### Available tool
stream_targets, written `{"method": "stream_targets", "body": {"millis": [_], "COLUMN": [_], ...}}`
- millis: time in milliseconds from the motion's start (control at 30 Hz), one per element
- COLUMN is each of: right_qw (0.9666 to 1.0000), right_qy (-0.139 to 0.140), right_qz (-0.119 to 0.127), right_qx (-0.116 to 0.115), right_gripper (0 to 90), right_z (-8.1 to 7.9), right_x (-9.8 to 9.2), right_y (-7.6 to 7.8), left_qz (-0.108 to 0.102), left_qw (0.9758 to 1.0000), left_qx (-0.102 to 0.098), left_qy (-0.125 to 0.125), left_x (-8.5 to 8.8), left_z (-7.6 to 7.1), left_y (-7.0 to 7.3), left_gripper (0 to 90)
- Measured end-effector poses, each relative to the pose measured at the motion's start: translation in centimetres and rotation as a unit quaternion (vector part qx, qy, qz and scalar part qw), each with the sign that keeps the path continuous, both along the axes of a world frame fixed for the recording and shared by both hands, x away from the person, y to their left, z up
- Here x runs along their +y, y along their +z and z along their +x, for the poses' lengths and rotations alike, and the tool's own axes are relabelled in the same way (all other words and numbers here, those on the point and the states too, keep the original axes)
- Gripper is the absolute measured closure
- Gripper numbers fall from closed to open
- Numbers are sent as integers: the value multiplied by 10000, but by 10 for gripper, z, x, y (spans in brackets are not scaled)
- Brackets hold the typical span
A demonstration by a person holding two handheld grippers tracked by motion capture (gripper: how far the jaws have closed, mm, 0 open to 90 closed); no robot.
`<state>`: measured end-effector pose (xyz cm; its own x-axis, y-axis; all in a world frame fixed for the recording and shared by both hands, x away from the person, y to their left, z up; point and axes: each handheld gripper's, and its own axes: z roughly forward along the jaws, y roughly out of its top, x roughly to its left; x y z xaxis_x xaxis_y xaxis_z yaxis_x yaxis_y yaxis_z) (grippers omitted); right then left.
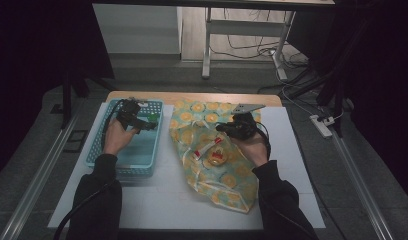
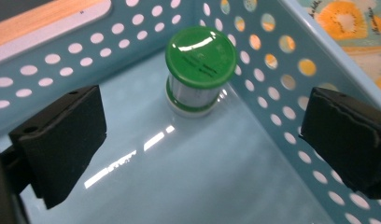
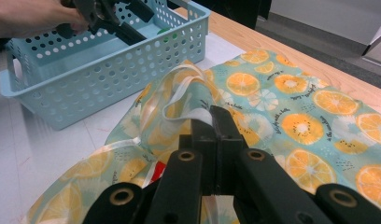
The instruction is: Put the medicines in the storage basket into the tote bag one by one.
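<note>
Ahead of the wide-open left claw (image 2: 198, 140) stands a green-capped jar (image 2: 200, 70).

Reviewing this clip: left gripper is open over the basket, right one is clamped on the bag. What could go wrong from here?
The green-lidded jar stands in a corner of the blue basket, close to its walls; the open left gripper may catch a wall or tip the jar.

The right gripper looks shut on the fruit-print bag's white strap; pulling may drag the bag, shifting the item seen at its opening.
</note>
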<state>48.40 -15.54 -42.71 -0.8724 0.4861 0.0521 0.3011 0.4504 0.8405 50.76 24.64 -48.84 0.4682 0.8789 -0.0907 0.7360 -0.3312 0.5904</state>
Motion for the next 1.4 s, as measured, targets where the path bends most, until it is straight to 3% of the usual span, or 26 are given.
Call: {"method": "stream_targets", "body": {"millis": [300, 433, 1000, 1400], "right_qw": [10000, 10000, 10000, 10000], "right_qy": [-3, -6, 0, 0], "right_qz": [12, 21, 18, 25], "right_qx": [4, 2, 10, 6], "right_gripper": [897, 897, 897, 897], "right_z": [0, 0, 1, 1], "right_x": [-1, -1, -1, -2], "right_y": [0, 0, 0, 0], "left_qz": [73, 235, 235, 155], "left_qw": [9999, 9996, 9986, 9986], "left_qx": [109, 112, 327, 481], "left_qy": [-62, -77, -331, -123], "left_x": [-5, -9, -15, -13], "left_z": [16, 22, 32, 30], "left_y": [-4, -4, -6, -2], "left_gripper": [36, 72, 509, 522]}}
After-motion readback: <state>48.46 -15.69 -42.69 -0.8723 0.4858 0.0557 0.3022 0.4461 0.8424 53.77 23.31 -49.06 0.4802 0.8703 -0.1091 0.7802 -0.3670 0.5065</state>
